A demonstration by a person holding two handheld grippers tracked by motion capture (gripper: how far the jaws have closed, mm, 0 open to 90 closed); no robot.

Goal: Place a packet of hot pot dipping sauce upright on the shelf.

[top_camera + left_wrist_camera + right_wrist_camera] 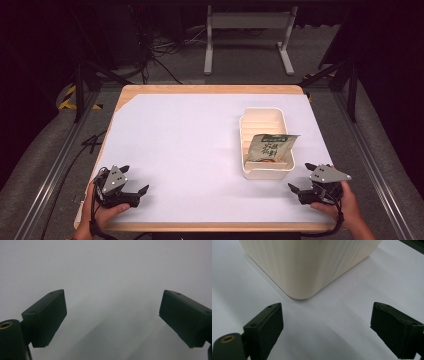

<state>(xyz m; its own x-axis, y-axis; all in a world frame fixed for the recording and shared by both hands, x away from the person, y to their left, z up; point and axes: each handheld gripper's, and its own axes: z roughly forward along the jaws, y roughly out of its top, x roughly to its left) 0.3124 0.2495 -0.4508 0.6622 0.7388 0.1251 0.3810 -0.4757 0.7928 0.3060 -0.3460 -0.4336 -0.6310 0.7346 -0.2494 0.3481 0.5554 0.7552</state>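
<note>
High view: both hands rest at the near edge of the white worktop (190, 150), one at each corner, well apart. The left hand (102, 212) holds the left gripper (136, 181) low over the sheet, its jaws pointing right and slightly forward, spread wide with nothing between them. The right hand (345, 202) holds the right gripper (301, 177) the same way, mirrored: jaws pointing left toward the tray (264, 172), likewise spread and empty.

The tray stands on the right half of the worktop, long side running away from the person. A snack bag (271, 147) sits in its near end, tilted, one corner sticking out over the right rim (its print is too small to read).

Left gripper view adds little: two black jaws parted over bare white sheet. Right gripper view shows what the overhead cannot, namely the tray's ribbed cream outer wall (312, 267) and its rounded near corner, close ahead of the parted jaws but not touching them; the bag is hidden behind the wall here.
</note>
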